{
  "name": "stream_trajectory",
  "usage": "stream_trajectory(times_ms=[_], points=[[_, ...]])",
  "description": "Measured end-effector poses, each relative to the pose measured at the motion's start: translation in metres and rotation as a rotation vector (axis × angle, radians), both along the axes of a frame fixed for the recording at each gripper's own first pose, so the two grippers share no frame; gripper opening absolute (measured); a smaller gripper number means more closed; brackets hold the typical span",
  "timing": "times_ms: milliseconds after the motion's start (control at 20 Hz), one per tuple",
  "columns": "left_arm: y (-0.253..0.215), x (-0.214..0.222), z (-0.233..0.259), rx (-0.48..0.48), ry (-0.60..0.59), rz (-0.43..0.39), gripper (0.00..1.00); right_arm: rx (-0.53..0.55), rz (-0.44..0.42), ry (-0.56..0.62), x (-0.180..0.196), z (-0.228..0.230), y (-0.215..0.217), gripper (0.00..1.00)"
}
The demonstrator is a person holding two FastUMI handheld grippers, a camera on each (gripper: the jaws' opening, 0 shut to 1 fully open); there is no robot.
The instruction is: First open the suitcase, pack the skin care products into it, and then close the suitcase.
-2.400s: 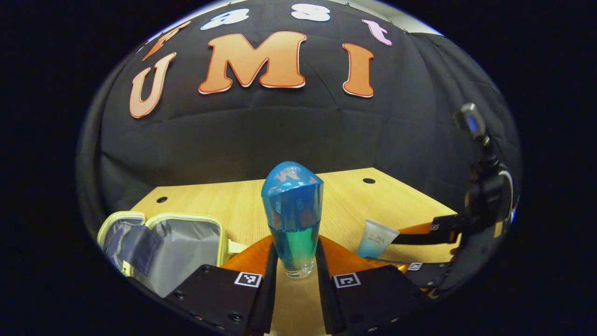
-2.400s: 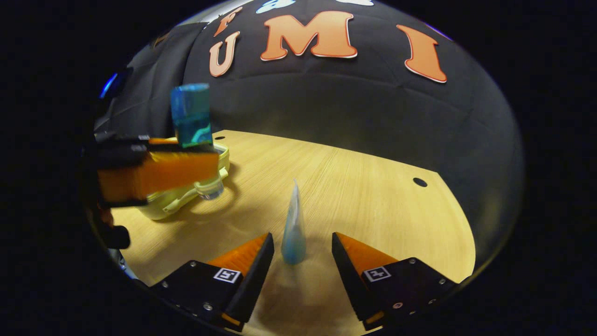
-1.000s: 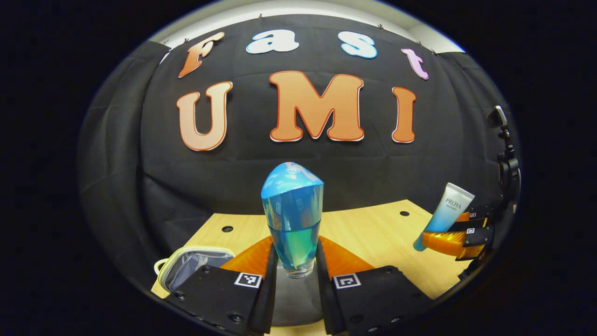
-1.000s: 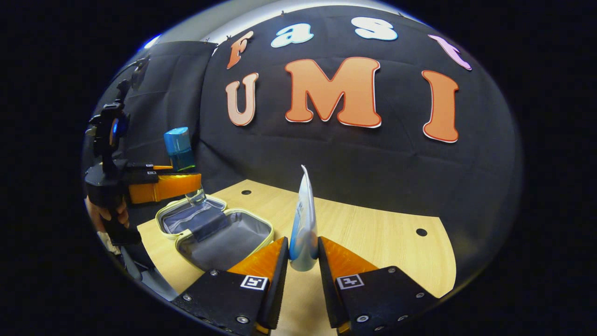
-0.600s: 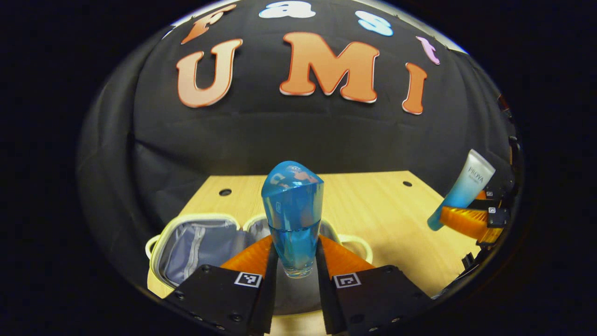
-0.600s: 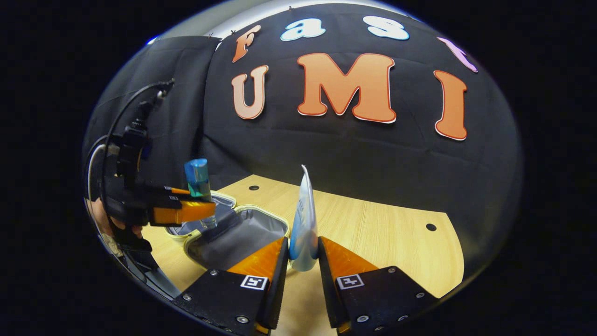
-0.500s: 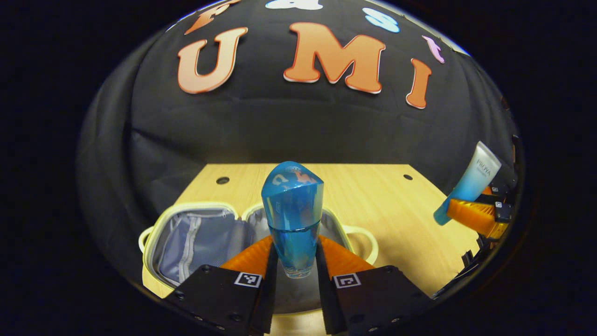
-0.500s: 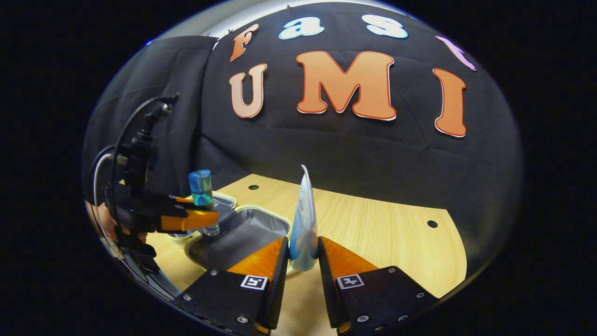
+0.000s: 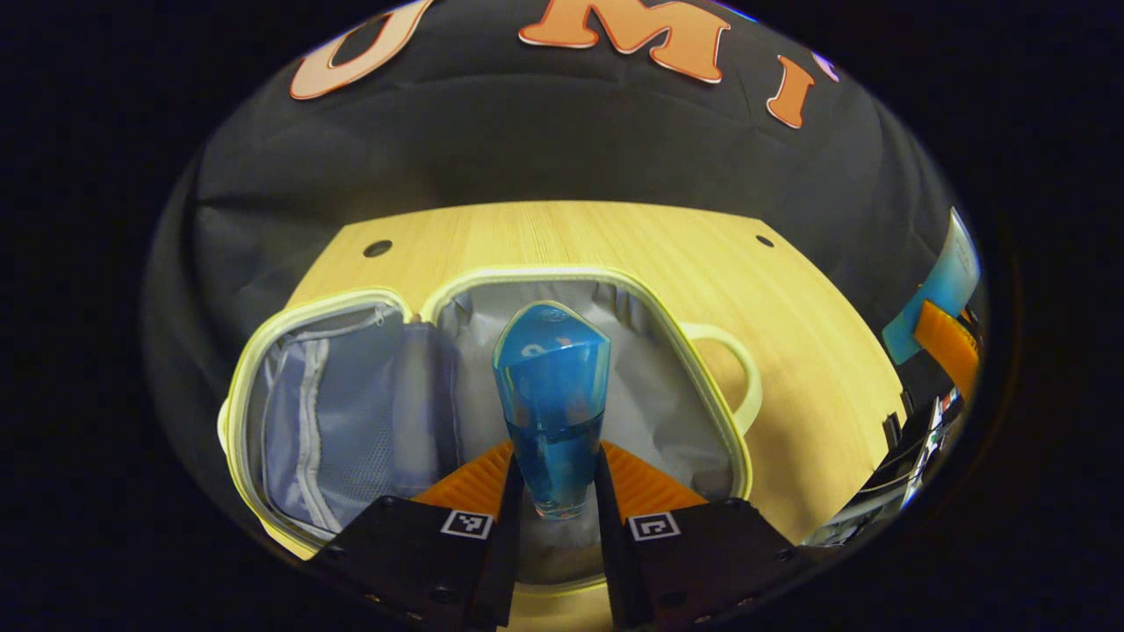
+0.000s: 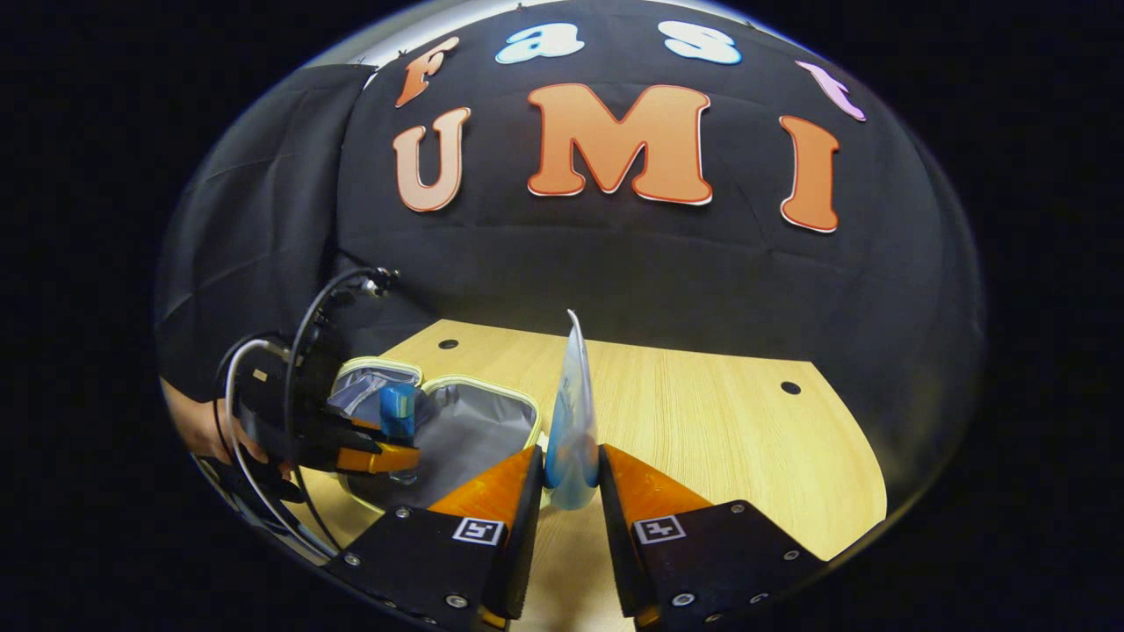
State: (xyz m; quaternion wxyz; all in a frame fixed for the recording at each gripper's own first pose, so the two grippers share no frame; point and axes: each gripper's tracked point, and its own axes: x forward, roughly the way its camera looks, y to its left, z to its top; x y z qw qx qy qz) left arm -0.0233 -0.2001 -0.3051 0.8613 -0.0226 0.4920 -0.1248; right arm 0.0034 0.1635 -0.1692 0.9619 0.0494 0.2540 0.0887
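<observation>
Setting: data-recording booth, staged rather than lived-in. Evidence: black cloth wall point(image 10: 632, 263) hung as a backdrop behind and to the side, creased and draped; pale wood-grain tabletop point(image 10: 702, 412) with round cable holes, set against the cloth; bare surface apart from 1 small grey-lined case with pale yellow piping point(image 9: 351, 412), lying open in 2 halves; black cables point(image 10: 303, 351) looping off a hand-held rig at the table's edge. Strip of plain pale wall above the cloth.
</observation>
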Motion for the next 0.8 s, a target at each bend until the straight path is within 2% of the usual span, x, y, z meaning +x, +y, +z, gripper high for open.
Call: stream_trajectory(times_ms=[150, 400, 600, 800], points=[[-0.008, -0.008, -0.030, -0.016, 0.084, -0.015, 0.41, -0.001, -0.021, 0.032, -0.011, -0.004, 0.006, 0.40], [-0.008, -0.002, -0.042, -0.022, 0.109, -0.011, 0.41, -0.015, -0.022, 0.058, -0.017, -0.006, 0.010, 0.40], [-0.002, -0.006, -0.065, -0.001, 0.205, 0.061, 0.41, -0.024, -0.010, 0.058, -0.013, -0.006, 0.007, 0.40], [-0.005, 0.000, -0.058, 0.019, 0.214, 0.115, 0.43, -0.007, 0.019, 0.069, -0.001, -0.012, 0.009, 0.40]])
